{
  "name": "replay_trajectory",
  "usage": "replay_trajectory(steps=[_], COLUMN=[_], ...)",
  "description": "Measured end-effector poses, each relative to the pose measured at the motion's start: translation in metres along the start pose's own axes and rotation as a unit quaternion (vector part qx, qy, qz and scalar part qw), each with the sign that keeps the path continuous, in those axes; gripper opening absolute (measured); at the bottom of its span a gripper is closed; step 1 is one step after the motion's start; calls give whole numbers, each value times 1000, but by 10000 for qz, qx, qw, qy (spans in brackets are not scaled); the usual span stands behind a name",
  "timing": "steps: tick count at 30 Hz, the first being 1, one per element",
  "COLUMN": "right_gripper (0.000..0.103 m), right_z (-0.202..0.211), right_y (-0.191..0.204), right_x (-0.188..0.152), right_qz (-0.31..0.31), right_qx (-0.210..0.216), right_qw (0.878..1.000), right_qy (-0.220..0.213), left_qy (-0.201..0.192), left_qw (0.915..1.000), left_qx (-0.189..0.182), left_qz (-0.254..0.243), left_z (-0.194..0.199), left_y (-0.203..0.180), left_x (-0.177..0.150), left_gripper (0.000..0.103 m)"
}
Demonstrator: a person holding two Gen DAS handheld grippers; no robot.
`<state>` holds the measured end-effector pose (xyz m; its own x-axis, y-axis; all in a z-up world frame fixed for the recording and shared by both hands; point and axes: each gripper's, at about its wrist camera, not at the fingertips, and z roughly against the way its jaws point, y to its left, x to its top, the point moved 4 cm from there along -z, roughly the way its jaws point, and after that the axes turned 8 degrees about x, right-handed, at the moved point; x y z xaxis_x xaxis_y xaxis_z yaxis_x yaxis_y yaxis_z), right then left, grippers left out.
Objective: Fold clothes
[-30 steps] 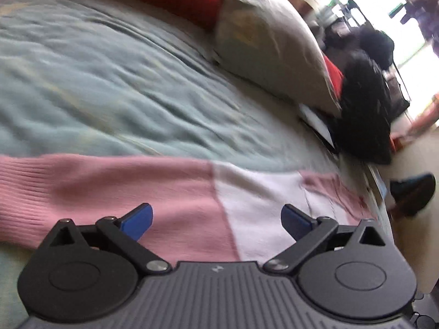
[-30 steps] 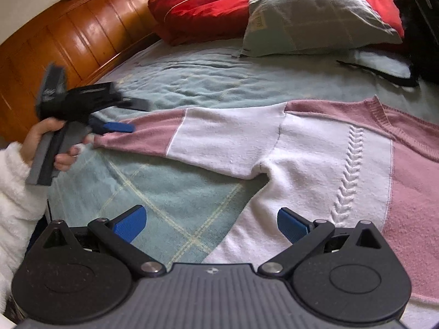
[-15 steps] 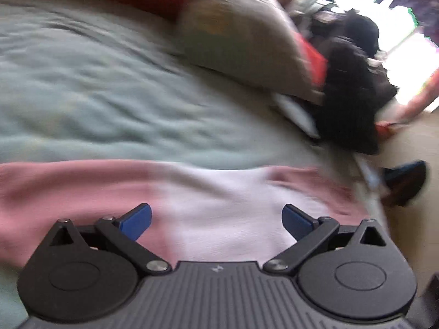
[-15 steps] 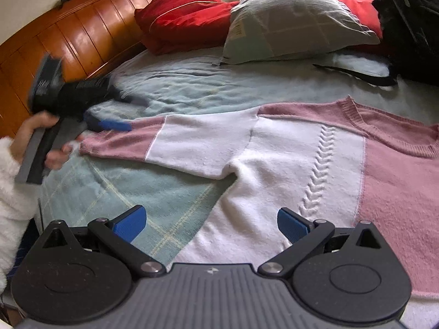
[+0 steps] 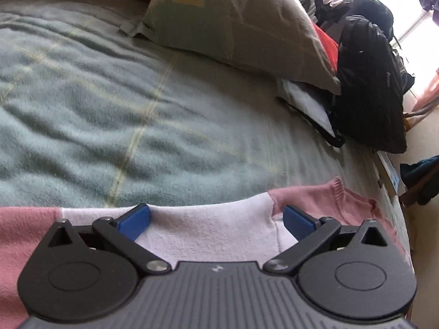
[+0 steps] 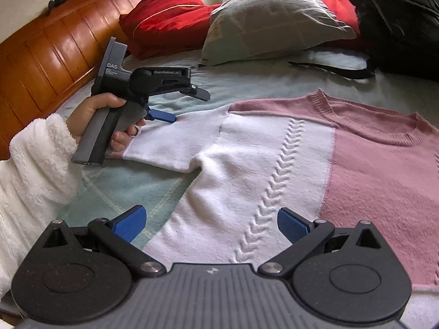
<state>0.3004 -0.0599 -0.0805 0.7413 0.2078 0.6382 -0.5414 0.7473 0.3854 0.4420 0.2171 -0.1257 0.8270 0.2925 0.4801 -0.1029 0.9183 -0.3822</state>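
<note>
Grey pillow (image 6: 274, 19), black backpack (image 6: 397, 19) beyond sweater (image 6: 274, 164), headboard (image 6: 55, 49) left

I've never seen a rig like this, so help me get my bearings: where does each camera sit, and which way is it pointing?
Left wrist: on the left gripper, low over the sweater sleeve, facing across the bed to the grey pillow and black backpack; only its open fingers show.
Right wrist: on the right gripper, facing the wooden headboard; shows the person's hand and fluffy white sleeve.
Shared: sweater, pillow, backpack.
</note>
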Motion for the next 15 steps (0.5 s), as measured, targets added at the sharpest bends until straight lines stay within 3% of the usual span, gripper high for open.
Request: replay_trajectory(steps=[4,8,11,15], right_gripper=[103,103,103,103], right_z=[7,7,3,-6], right_y=[0,2,5,11], right_x=[-2,-3,-4,-4], right_qz=[10,-2,-8,83], right_qx=[-17,26,63,-7], right_qw=[10000,10000,10000,10000], right_qy=[-64,-91,-73,16], left_qy=[-169,-265,-152,-55], left_qw=[9994,9976,9958,9941], left_qx=[-35,494,891,1008], left_qz=[-298,-394,-110,395], left_z=[47,95,110,98], left_y=[9,49,88,135], left_x=[-2,-8,-15,-24], left_gripper=[102,102,102,102])
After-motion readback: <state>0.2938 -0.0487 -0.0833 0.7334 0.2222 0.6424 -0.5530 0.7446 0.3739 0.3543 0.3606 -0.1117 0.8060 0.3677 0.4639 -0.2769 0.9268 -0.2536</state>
